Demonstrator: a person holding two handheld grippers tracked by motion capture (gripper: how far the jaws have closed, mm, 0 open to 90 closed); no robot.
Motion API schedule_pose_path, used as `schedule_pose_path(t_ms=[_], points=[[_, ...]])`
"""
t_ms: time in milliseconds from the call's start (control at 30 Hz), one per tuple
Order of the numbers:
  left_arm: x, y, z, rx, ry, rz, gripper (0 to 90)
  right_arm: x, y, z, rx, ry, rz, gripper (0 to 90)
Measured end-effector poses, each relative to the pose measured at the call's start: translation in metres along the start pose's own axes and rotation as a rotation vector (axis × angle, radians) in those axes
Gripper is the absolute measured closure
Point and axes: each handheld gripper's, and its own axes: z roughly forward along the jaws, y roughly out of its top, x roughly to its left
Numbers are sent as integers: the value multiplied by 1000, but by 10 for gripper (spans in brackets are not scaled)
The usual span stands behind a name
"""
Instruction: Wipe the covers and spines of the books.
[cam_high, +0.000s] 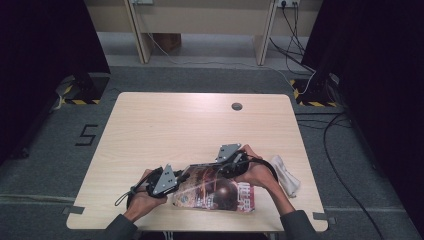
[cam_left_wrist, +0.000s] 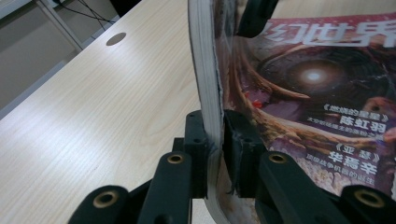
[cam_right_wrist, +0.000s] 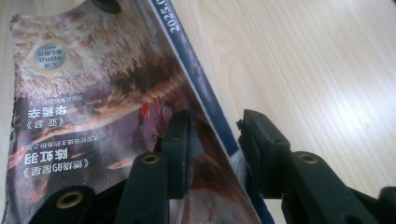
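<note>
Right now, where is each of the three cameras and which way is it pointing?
High view: above the near table edge, looking forward and down; both forearms, left gripper, right gripper.
Left gripper view: rides the left gripper, looking along its jaws clamping the magazine edge.
Right gripper view: rides the right gripper, jaws straddling the magazine spine.
Shared: all show the magazine on the wooden table.

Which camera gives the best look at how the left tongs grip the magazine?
The left gripper view: the left tongs pinch the magazine by its page edge. The high view shows the whole magazine but small. The right gripper view shows its cover and spine between the right tongs.
</note>
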Motion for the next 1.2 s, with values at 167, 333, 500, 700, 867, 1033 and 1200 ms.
schedule_pose_path(t_ms=[167,333,500,700,867,1033,1200], points=[[0,-4,5,31,24,-81,734,15,5,-6,32,-39,-48,718],[2,-6,7,48,37,-115,698,24,8,-5,74,-76,-75,743],[7,-9,4,44,80,-182,645,28,11,-3,91,-95,-117,808],[12,-13,-7,38,106,-264,577,28,16,-6,105,-110,-99,830],[4,-19,-14,120,79,-324,513,28,20,-9,114,-126,-100,831],[-8,-26,-19,213,54,-373,408,26,27,-13,121,-148,-96,831],[-11,-31,-18,260,44,-360,362,18,34,-17,125,-181,-97,832]])
